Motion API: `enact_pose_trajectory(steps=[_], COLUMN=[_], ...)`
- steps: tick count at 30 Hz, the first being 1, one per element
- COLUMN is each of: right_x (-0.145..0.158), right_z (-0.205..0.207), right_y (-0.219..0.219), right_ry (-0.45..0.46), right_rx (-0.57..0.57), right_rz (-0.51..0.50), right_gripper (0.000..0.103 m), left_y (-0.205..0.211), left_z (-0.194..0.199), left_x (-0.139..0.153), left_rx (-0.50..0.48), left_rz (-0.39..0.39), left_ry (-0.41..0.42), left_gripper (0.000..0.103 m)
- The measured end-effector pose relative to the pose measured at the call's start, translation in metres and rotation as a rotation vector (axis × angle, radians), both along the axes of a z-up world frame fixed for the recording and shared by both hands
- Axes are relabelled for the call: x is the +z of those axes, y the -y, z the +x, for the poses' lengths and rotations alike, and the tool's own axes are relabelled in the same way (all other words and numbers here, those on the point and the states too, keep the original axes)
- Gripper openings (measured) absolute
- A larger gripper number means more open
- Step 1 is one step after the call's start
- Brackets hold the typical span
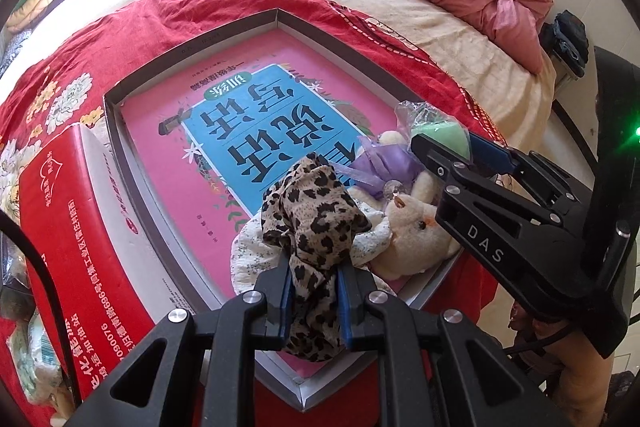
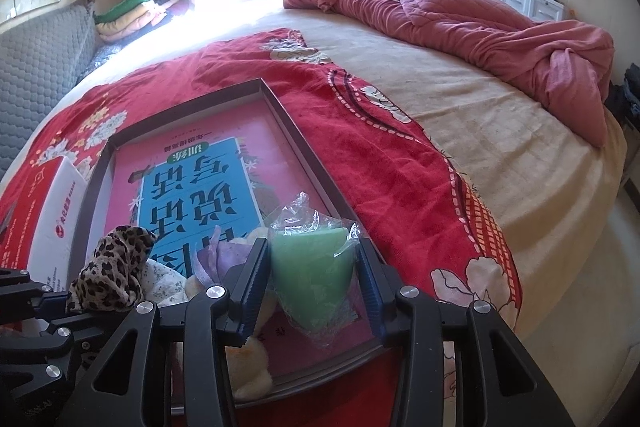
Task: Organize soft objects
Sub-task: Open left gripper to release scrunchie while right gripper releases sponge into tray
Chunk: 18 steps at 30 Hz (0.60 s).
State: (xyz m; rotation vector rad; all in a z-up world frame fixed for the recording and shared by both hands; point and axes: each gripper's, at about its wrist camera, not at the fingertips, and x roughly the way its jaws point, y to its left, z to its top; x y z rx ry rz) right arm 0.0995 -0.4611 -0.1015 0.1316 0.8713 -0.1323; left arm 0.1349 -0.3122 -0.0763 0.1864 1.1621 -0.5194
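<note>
The leopard-print thin woven cloth [image 1: 316, 215] is soft and matt. The green foam sponge [image 2: 312, 283] sits in a crinkled, glossy clear plastic wrapper [image 2: 300, 215]. The cream plush bear toy [image 1: 416, 231] has fuzzy pile. The shallow grey cardboard tray [image 1: 132, 163] is matt, and the pink-and-blue book cover [image 1: 224, 131] inside it is smooth, slightly glossy paper. The red floral bedspread [image 2: 360, 131] is napped cloth. The black gripper [image 1: 312, 291] bodies are matt plastic with bright metal screws; the jaws carry ribbed blue pads [image 2: 256, 283].

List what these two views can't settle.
- Plush toy: body hidden under the floral cloth and leopard cloth, left view.
- Green sponge: wrapped in crinkled plastic, surface unclear; right view.
- Red carton: cut off by the left gripper, left view.
</note>
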Motion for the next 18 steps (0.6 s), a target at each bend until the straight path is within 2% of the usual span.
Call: enact_pose_trajectory(steps=[4,8,18], right_x=[0.001,0.006,0.018], right_z=[0.000,-0.003,-0.008], right_y=[0.000,-0.001,-0.001], right_ry=[0.003,0.027,0.064], right_rx=[0.004,0.006,-0.002], right_rz=[0.003,0.003,-0.001], right_gripper=[0.046,0.056,0.059], left_y=[0.000,0.000,0.000], left_z=[-0.001,-0.001,-0.002], left_x=[0.001,0.001,0.003], left_rx=[-0.004,-0.004,-0.012], left_rz=[-0.005,-0.017,-0.035], left_ry=[-0.002,-0.005,-0.014], left_gripper=[0.020,0.023,0.031])
